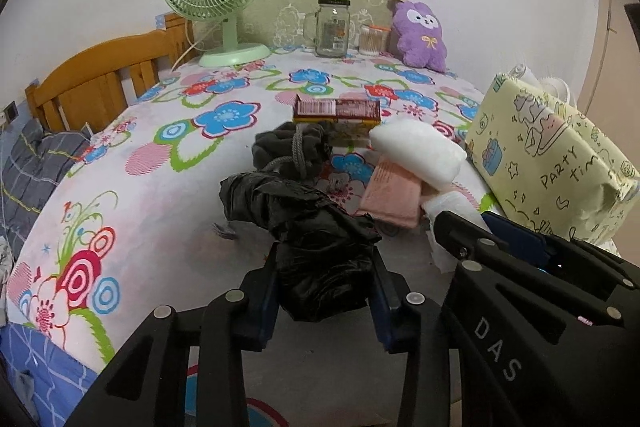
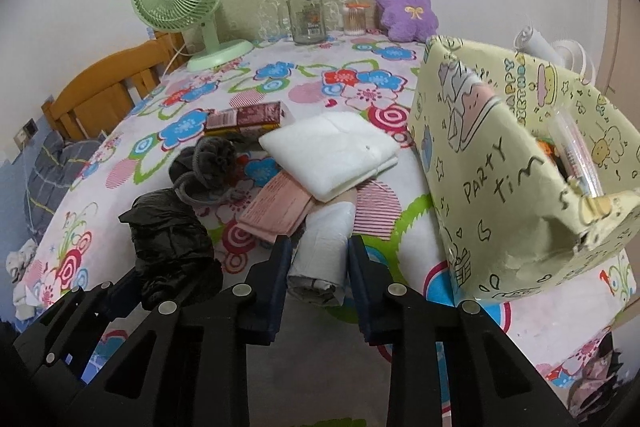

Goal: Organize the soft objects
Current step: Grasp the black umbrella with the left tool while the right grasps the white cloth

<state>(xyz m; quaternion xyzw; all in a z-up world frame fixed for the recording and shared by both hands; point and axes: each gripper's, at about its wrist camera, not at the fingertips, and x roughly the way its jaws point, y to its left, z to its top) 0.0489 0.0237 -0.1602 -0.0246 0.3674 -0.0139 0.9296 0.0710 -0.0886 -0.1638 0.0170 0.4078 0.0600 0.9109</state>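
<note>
Two grips set near the bed's front edge: left gripper (image 1: 325, 291) pinches the black plastic bag roll (image 1: 316, 243), right gripper (image 2: 318, 275) pinches the white bag roll (image 2: 320, 255), long axis along its fingers, yellow gift-wrapped box (image 2: 520, 187) just right.

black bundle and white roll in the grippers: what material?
Black bundle: looks like thin plastic film, probably bin bags; glossy, crinkled folds. White roll: likely the same kind of film, semi-translucent white, smooth sheen, wrinkled at the near end. Could be another soft sheet.
</note>
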